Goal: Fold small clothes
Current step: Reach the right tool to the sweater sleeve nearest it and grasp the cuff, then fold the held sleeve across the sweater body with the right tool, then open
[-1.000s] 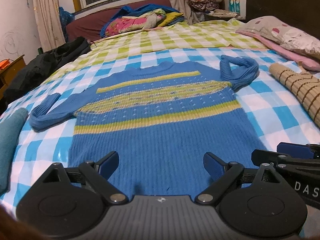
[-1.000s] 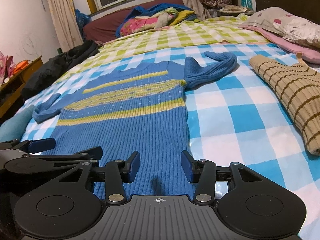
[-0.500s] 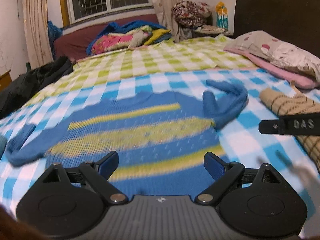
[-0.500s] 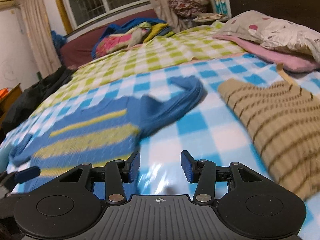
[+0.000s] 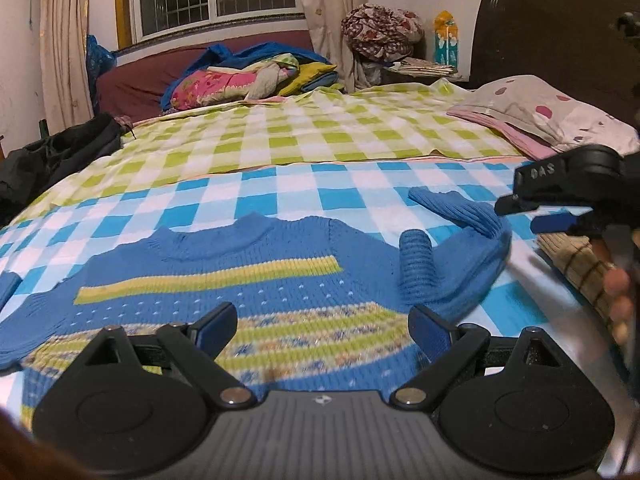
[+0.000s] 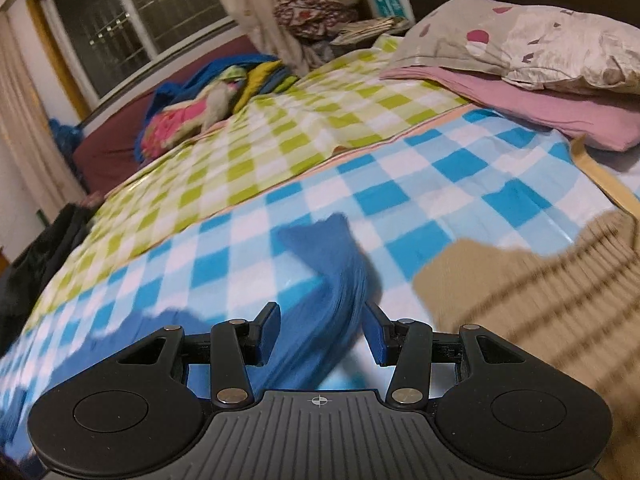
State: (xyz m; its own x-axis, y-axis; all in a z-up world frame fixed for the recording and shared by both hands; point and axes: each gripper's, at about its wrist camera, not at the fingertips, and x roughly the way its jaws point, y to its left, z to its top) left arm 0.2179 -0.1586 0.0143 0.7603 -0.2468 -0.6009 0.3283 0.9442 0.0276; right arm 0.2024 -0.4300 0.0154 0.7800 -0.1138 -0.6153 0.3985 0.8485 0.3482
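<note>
Blue striped sweater [image 5: 248, 280] lying flat on the blue-checked bedspread [image 5: 360, 196], its curled sleeve [image 6: 336, 280] between the parted fingers of the right gripper [image 6: 320, 332] (not yet pinched), left gripper [image 5: 322, 326] spread wide above the chest stripes, tan sweater [image 6: 540, 292] beside, pillows [image 6: 520, 40] beyond

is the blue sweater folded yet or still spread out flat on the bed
Mostly spread. The blue sweater lies flat, front up, on the checked bedspread; only its sleeve is bent back on itself.
</note>
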